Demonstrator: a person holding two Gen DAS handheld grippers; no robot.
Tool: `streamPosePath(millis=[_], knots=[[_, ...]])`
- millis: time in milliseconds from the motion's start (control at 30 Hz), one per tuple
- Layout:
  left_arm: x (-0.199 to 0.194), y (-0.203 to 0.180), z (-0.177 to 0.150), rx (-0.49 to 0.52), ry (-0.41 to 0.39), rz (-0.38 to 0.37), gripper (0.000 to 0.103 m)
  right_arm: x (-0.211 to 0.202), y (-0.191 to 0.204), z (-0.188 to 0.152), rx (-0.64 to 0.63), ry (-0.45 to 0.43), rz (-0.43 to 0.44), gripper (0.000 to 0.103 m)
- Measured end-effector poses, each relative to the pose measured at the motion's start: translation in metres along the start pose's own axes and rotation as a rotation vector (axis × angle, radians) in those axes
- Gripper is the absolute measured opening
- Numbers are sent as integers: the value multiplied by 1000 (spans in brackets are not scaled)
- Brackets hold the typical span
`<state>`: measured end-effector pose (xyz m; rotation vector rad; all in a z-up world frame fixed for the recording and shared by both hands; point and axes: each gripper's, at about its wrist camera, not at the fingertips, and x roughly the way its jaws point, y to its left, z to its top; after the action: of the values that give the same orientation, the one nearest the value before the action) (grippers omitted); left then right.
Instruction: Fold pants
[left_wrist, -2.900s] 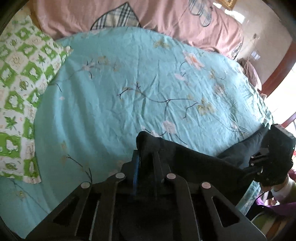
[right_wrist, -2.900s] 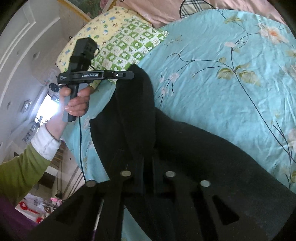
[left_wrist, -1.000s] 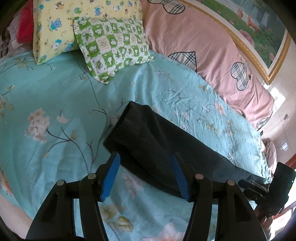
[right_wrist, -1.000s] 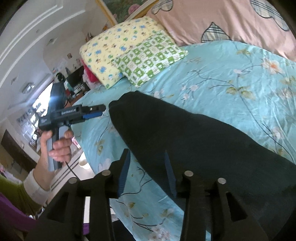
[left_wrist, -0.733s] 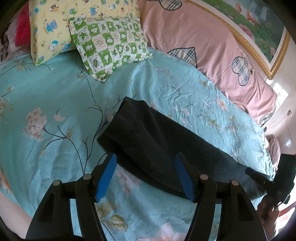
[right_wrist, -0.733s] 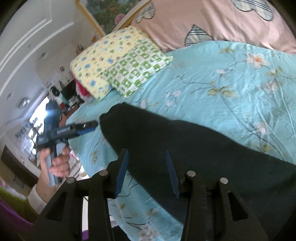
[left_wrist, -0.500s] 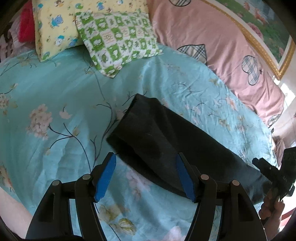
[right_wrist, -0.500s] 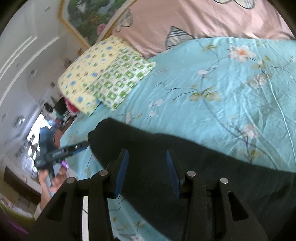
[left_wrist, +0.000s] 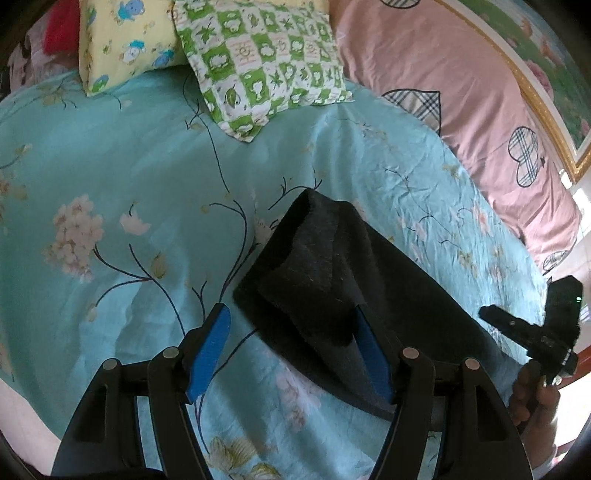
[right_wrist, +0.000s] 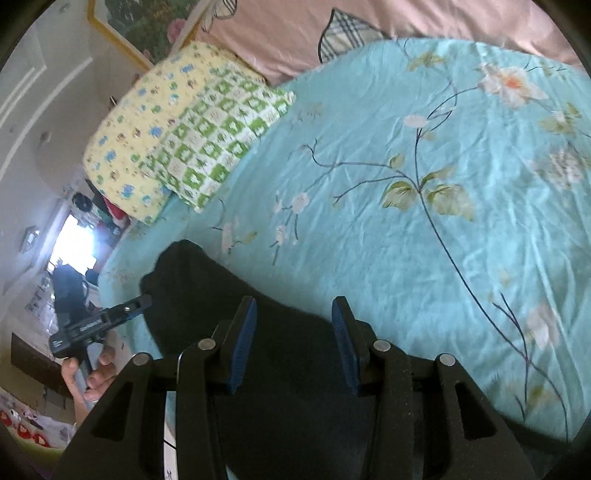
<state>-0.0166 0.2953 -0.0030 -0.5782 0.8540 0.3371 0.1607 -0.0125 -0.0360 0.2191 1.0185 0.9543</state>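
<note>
The pants (left_wrist: 332, 280) lie flat on the blue flower sheet (left_wrist: 129, 177), a long dark strip w/ both claws right above. Left claw (left_wrist: 291, 332) & right claw (right_wrist: 291, 321) are spread wide, holding nothing. Farther back sit the green check pillow (left_wrist: 258, 62), yellow pillow (left_wrist: 122, 40) & pink pillow (left_wrist: 461, 96).

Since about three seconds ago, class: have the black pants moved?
Yes. The black pants, then lifted in both shut grippers, now lie released on the turquoise bedsheet, nearer the green checked pillow.

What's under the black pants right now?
The black pants lie flat on the teal floral bedsheet, which shows all around them. Whatever is directly beneath the fabric is covered.
</note>
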Motion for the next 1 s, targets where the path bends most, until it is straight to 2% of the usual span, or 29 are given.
streamPosePath(millis=[200,367,467,533,600,633,667,733,800,933,1000], knots=[[13,6,-3,-1,20,9,69,35,-1,9,-48,132,-30,44],[30,4,-8,36,32,42,67,51,13,1,-193,235,-73,44],[36,-6,-6,78,24,56,56,55,25,-2,-292,280,-105,42],[40,-12,-4,95,14,67,50,59,35,-5,-358,311,-122,35],[42,-17,-4,120,-2,68,32,61,39,-7,-383,327,-120,32],[40,-21,-5,136,-11,63,29,60,41,-8,-396,328,-123,29],[35,-23,-5,146,-24,60,22,57,42,-9,-403,321,-123,24],[21,-30,-7,180,-62,57,20,48,42,-11,-401,290,-129,15],[5,-38,-8,202,-85,69,19,34,43,-11,-391,226,-138,13],[-37,-47,-7,224,-167,37,19,10,49,1,-369,84,-178,12],[-40,-49,-7,246,-178,39,19,5,50,5,-351,30,-192,12]])
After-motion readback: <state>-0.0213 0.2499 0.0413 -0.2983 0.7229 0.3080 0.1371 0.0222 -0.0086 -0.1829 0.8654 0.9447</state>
